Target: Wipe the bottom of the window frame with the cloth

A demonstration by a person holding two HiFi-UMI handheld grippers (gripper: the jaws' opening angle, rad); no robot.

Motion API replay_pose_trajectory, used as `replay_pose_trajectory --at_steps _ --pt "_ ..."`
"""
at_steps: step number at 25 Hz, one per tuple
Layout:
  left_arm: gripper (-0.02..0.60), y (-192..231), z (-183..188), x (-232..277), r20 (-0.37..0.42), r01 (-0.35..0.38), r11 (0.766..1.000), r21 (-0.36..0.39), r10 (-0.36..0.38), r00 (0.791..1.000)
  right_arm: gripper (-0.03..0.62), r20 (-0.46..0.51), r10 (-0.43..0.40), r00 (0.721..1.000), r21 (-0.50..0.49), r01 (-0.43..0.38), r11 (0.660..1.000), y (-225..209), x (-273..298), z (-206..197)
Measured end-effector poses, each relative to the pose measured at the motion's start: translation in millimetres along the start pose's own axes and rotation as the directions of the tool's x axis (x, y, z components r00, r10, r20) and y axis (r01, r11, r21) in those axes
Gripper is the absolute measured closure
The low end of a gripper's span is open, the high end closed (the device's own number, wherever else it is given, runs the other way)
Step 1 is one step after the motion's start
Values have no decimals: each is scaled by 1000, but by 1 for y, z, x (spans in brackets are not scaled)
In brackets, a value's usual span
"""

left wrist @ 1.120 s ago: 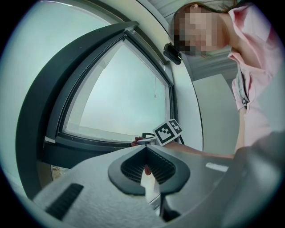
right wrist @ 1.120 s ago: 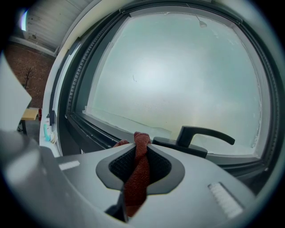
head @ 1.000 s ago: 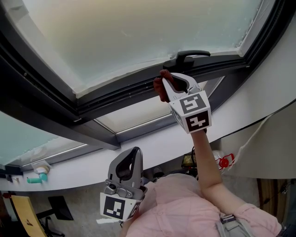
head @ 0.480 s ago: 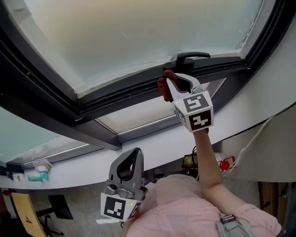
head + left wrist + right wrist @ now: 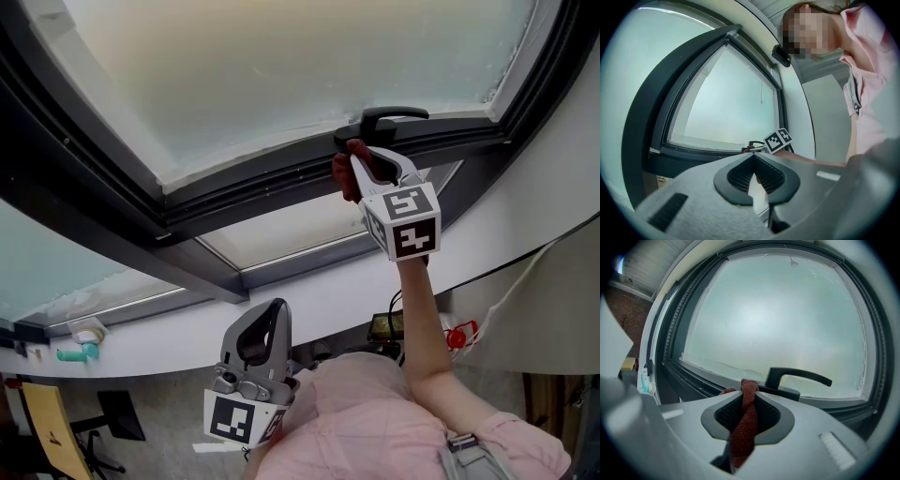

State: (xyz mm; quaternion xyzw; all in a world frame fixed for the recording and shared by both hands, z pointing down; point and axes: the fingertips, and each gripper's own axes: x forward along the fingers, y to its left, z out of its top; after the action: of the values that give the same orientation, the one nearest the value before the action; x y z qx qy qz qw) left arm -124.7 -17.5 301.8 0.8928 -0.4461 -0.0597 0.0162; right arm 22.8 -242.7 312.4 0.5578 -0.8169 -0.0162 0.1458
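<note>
A dark red cloth (image 5: 746, 417) is pinched in my right gripper (image 5: 361, 157), which is shut on it. In the head view the cloth (image 5: 345, 174) presses against the bottom rail of the dark window frame (image 5: 253, 187), just below the black window handle (image 5: 389, 117). The right gripper view shows the cloth's tip at the rail, left of the handle (image 5: 797, 377). My left gripper (image 5: 262, 342) hangs low near the person's chest, away from the window, jaws shut with nothing between them. The left gripper view looks toward the window, and the right gripper (image 5: 751, 149) appears far off.
The frosted pane (image 5: 281, 66) fills the upper view. A white sill (image 5: 309, 300) runs below the frame. A small teal object (image 5: 73, 353) lies at the sill's far left. A chair (image 5: 56, 431) stands at lower left. The person's pink sleeve (image 5: 375, 422) fills the bottom.
My right gripper has slid the cloth rightward along the bottom rail, closer under the handle. The left gripper has stayed in place.
</note>
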Motion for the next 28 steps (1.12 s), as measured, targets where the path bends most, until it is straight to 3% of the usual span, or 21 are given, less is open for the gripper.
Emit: replay_pose_trajectory --at_steps 8,15,22,25,28 --pt "584 -3 0 -10 5 -13 1000 0 13 1000 529 39 -52 998 -21 53 998 -3 -2 1" --pt "584 4 2 -24 -5 -19 1000 7 19 1000 528 219 -107 970 12 107 994 12 -29 18" --pt "584 31 23 -39 8 -20 999 31 20 1000 528 360 33 932 -44 -18 999 123 -52 55" --pt "584 48 37 -49 24 -30 999 36 29 999 528 425 135 895 -129 -88 988 180 -50 75" --pt "584 64 50 -61 45 -39 998 43 37 998 528 406 231 884 -180 -170 969 235 -43 81"
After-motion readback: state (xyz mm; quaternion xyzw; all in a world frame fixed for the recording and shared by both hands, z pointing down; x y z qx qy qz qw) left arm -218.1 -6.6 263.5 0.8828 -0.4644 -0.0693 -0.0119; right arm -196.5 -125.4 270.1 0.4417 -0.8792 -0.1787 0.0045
